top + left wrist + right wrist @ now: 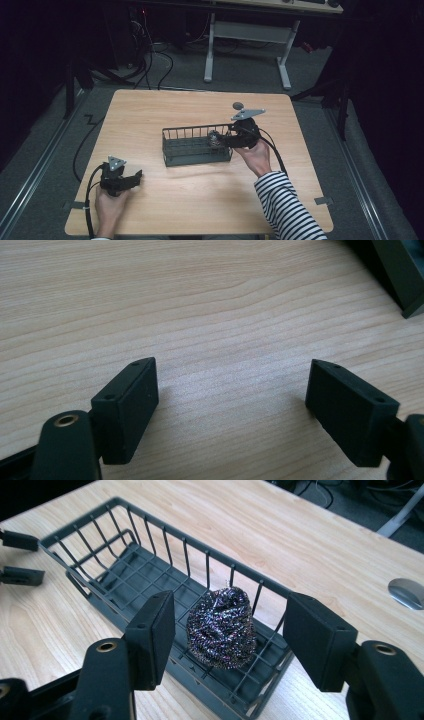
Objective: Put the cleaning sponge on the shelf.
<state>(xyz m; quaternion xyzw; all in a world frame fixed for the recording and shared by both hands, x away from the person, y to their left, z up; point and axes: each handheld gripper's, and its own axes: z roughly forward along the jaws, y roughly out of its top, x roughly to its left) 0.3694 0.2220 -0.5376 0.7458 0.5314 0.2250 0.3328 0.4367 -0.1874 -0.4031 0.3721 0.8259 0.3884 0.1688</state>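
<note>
Sitting inside the basket [150, 575] at its right end, the scourer [221, 628] lies between the right gripper's [227, 630] wide, empty fingers. The left gripper [131, 180] rests on the worktop [200, 200] near its front-left corner, fingers wide apart.

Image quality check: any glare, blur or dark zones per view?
High view: table evenly lit, surroundings near black. Left gripper view: sharp wood grain, soft shadows under the fingers. Right gripper view: scourer glints, crisp; basket sharp.
</note>
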